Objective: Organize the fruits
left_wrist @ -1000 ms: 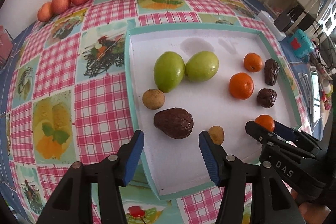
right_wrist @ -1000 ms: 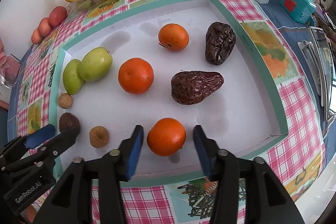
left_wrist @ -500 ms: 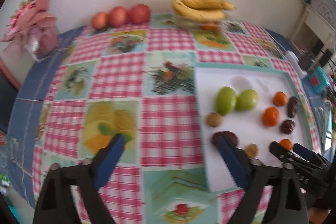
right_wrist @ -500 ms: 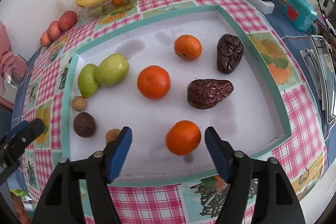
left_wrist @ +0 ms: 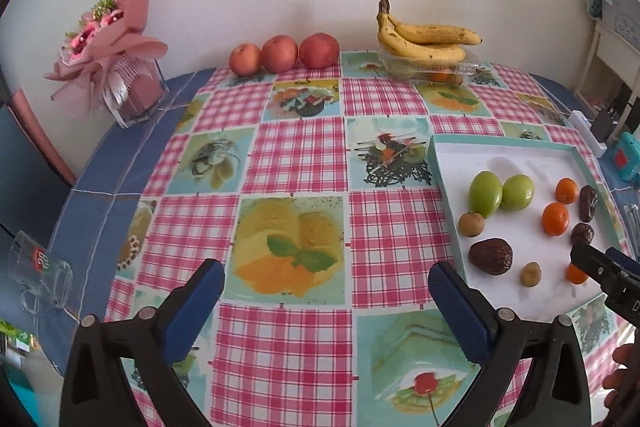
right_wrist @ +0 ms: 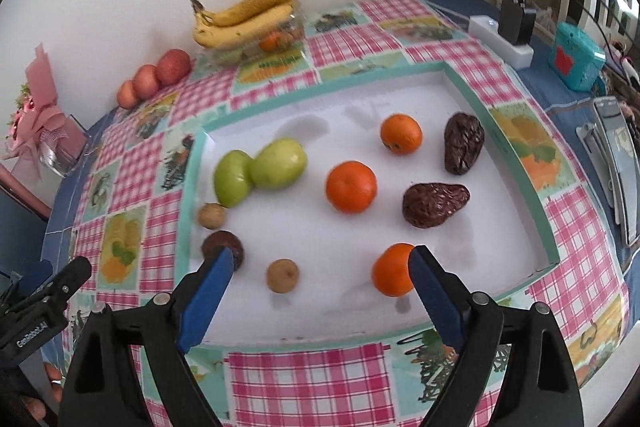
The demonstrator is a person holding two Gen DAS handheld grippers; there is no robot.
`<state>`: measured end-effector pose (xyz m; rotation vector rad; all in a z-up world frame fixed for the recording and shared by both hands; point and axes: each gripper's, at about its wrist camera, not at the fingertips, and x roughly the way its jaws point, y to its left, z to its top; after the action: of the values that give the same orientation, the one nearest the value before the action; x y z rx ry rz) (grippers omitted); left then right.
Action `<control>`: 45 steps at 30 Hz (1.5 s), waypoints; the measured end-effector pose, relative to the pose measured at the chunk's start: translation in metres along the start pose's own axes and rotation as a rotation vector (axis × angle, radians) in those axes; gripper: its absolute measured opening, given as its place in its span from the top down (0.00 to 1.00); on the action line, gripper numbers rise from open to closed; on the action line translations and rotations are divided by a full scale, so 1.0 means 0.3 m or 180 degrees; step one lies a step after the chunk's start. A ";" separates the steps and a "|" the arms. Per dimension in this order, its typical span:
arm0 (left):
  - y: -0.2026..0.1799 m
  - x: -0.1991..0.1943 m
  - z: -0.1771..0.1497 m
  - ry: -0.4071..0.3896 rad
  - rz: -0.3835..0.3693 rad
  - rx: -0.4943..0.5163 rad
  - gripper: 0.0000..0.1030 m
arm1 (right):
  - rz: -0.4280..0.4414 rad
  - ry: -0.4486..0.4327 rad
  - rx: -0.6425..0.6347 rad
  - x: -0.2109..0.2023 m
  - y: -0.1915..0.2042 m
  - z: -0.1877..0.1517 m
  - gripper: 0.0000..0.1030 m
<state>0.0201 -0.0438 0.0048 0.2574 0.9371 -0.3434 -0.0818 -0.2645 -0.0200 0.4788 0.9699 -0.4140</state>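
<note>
The left wrist view looks steeply down and forward from above the checked tablecloth [left_wrist: 296,163], facing the wall, with the white tray [left_wrist: 504,163] off at its right edge. The right wrist view looks down from nearer the tray [right_wrist: 516,163], over its near rim, so the tray fills the middle of the frame. Both views share the tray, the bananas [left_wrist: 424,41] [right_wrist: 244,15] and the red apples [left_wrist: 280,53] [right_wrist: 160,75] behind it by the wall.
</note>
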 end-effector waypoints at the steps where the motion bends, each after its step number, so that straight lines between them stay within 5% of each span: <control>1: 0.003 -0.007 -0.001 -0.0008 0.0021 -0.0001 0.00 | 0.0002 -0.0023 -0.0033 -0.011 0.009 -0.005 0.13; 8: 0.006 -0.045 -0.024 -0.0054 0.0366 0.0007 0.00 | -0.0009 -0.0134 -0.0208 -0.058 0.059 -0.027 0.13; 22: -0.009 -0.062 -0.039 0.0019 0.0226 0.0073 0.00 | -0.0021 -0.0161 -0.0407 -0.079 0.113 -0.042 0.13; 45: -0.003 -0.041 -0.054 0.0195 0.0325 0.0062 0.00 | -0.0097 -0.0111 -0.0439 -0.067 0.120 -0.045 0.13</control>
<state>0.0012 -0.0366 0.0056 0.3340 0.9776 -0.2520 -0.0819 -0.2250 -0.0022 0.3314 0.9658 -0.3788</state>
